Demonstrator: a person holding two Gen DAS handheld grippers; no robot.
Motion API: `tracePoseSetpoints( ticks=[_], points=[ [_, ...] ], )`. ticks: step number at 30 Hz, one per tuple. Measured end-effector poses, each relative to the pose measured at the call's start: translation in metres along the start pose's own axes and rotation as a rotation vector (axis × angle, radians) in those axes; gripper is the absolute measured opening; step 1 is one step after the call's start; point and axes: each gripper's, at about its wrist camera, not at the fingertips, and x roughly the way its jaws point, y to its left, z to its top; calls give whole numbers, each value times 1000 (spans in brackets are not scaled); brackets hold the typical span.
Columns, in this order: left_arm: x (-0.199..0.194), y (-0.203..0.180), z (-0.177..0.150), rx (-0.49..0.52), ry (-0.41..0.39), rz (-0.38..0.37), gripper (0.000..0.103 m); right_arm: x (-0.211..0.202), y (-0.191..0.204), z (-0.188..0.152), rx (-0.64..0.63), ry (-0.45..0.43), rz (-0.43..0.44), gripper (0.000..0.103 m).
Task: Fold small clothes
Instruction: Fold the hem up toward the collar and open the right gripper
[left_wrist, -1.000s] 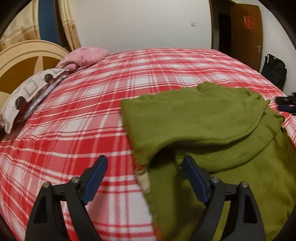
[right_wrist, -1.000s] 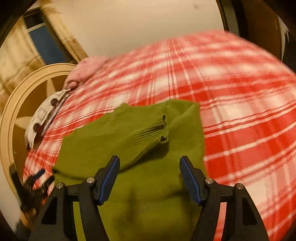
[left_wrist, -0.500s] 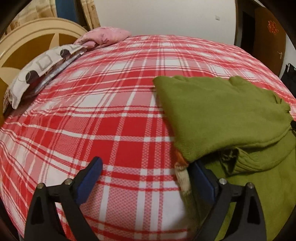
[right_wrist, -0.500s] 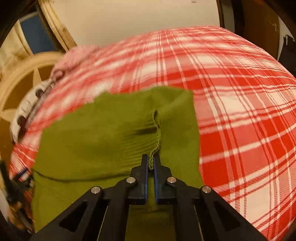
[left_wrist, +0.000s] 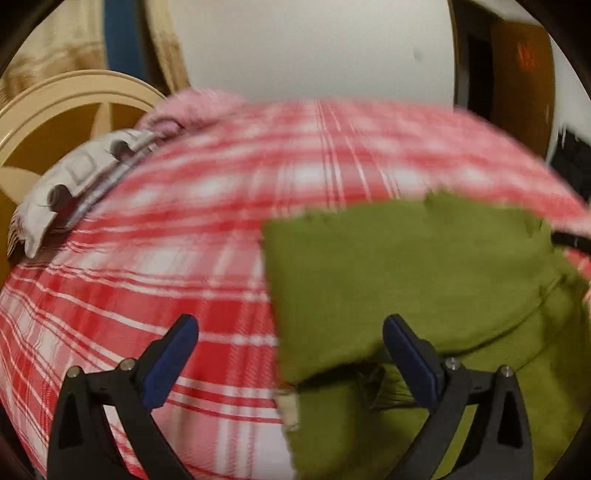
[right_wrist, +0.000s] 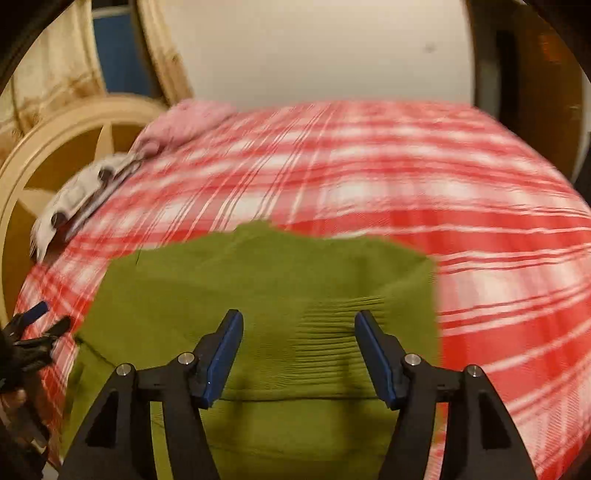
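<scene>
Your right gripper (right_wrist: 298, 354) is opening over the ribbed cuff (right_wrist: 340, 328), nothing clamped. Your left gripper (left_wrist: 291, 354) is opening wide, straddling the left edge of the green sweater (left_wrist: 406, 273). It lies part-folded on the plaid bed (left_wrist: 166, 258); judge further folds pending.

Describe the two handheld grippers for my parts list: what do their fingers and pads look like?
Both match. The left gripper and the right gripper each have two black plastic fingers built as open triangular frames, with silver bolt heads at the joints. Each finger ends in a flat, dark blue pad on its inner face. No cables or markings show, and no sleeve is visible.
</scene>
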Motion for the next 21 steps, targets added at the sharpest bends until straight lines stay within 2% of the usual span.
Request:
tracePoseSetpoints(
  ticks=[1,2,5,8,9,13,17,19,21],
  points=[
    [11,-4,-5,28,29,76,102,10,3,-1,-10,23,-8,64],
    [16,-3,-9,34,42,101,103,19,4,-3,-9,38,-21,64],
    [21,19,-20,-39,65,91,103,42,12,-15,-14,128,38,64],
    [21,24,-24,-24,69,95,103,44,34,-27,-141,102,-36,64],
    [19,23,-27,-22,66,97,103,43,38,-28,-156,99,-30,64],
    [18,23,-32,-13,66,97,103,21,50,-24,-115,43,48,64],
    [16,27,-35,-29,61,87,103,13,98,-18,-206,35,147,64],
    [16,31,-36,-46,65,72,103,22,117,-17,-225,64,155,64],
    [16,34,-38,-57,69,62,103,36,126,-23,-207,122,205,64]
  ],
)
